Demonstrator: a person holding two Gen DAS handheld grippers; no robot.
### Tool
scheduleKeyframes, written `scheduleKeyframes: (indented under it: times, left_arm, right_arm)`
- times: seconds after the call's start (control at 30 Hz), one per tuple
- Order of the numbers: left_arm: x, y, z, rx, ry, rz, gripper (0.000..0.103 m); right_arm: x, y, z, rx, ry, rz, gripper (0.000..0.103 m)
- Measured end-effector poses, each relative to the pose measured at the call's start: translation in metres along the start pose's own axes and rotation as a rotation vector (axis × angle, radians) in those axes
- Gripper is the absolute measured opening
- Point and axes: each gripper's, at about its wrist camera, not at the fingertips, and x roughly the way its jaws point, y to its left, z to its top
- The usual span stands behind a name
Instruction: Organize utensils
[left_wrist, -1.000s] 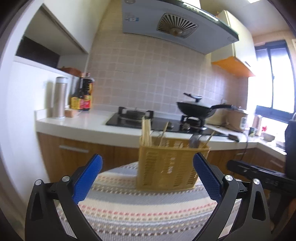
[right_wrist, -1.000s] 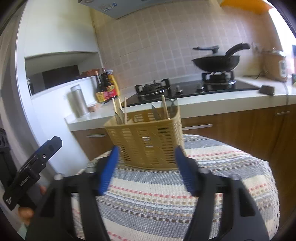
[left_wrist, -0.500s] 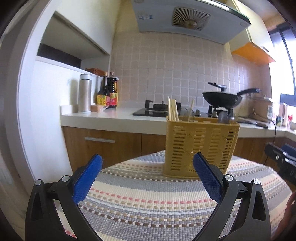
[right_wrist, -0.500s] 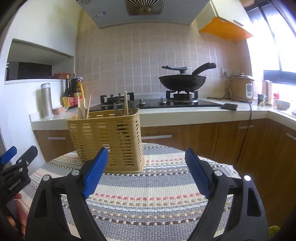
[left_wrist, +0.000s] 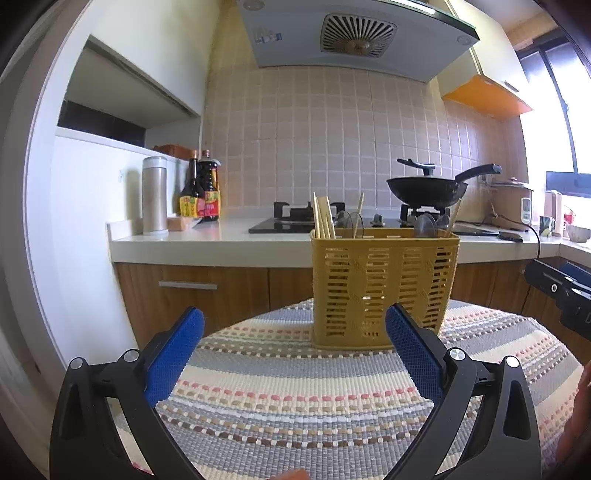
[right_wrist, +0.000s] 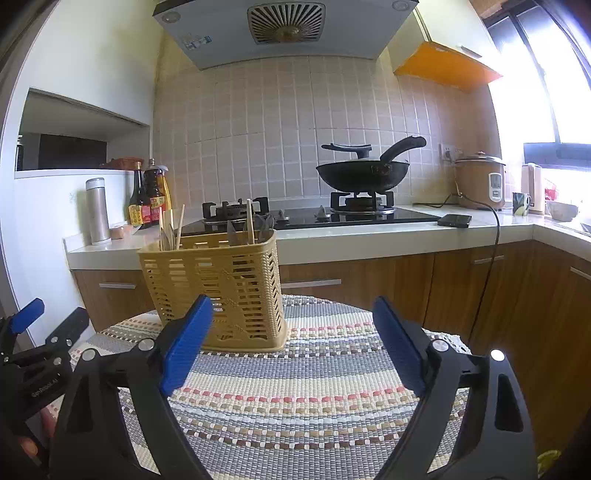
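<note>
Probably light and stiff, yellow basket of chopsticks upright toward far edge of mat, best pinched across slotted walls; left gripper and right gripper both wide, empty, right just spread

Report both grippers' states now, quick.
Left gripper: open, holding nothing.
Right gripper: open, jaws just been widening, nothing between them; the basket sits ahead on the mat.
</note>
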Motion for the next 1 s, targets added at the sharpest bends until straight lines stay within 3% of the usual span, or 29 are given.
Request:
scheduleKeyframes:
  times: [0.57, 1.0]
  left_arm:
    - [0.0016, -0.0014, -0.0013, 0.015, 0.022, 0.004, 0.095]
    - [0.0035, 0.0037, -0.0005, -0.012, 0.038, 0.006, 0.095]
  right_arm:
    - [0.0020, 0.0068, -0.0004, -0.022, 0.023, 0.022, 0.095]
    - [0.0038, 0.0085, -0.0016, -0.038, 0.035, 0.019, 0.095]
